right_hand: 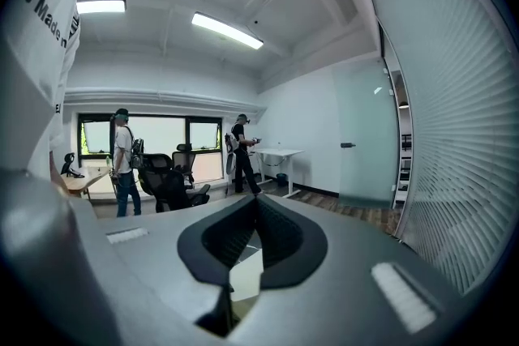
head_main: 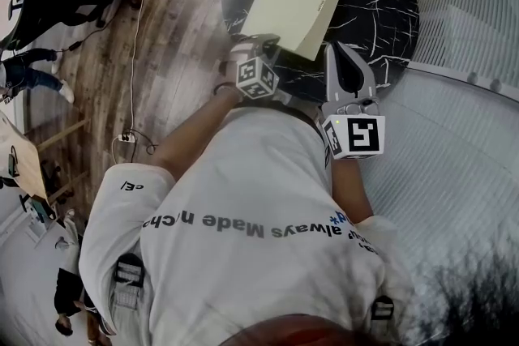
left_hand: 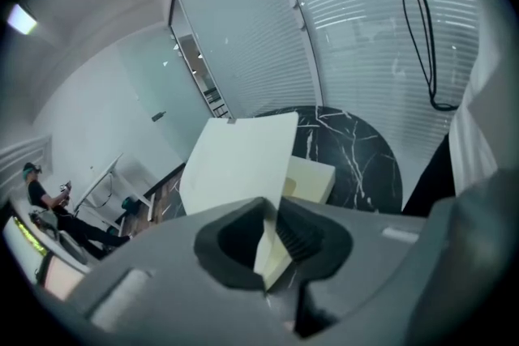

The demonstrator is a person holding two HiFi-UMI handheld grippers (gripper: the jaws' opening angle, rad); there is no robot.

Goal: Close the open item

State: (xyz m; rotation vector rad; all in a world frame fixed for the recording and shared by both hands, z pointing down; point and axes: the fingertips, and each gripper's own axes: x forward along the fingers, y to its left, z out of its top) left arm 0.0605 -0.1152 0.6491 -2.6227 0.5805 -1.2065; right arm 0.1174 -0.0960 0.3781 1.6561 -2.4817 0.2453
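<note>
- Left claw (left_hand: 269, 207) nearly closed, pinching the near edge of the folder's raised cover (left_hand: 235, 162). The sheet runs edge-on between the ribbed pads.
- Right claw (right_hand: 256, 202) closed on nothing. It hangs off the table's near edge and faces out into the room.
- Open item: a pale cream folder (head_main: 292, 0) lying on the round black marble table (head_main: 381, 12), toward the table's near-left side. Its lower leaf (left_hand: 312, 178) lies flat on the table top, and the cover stands up at an angle above it. The hinge looks to be along the far side, though we cannot see it clearly.
- Handling, as we judge it: thin card or heavy paper, very light. It is stiff enough to hold a flat plane but would crease or bow under a hard pinch or a twist.
- Slip: the marble looks smooth, so we expect the whole folder to slide on the table if the cover is pushed sideways instead of lowered.
- Where to hold: the free edge of the cover, opposite the hinge, with shallow bite and light pressure. The present grip sits about there, near a corner.
- We would steady the lower leaf against the table if it starts to skate.
</note>
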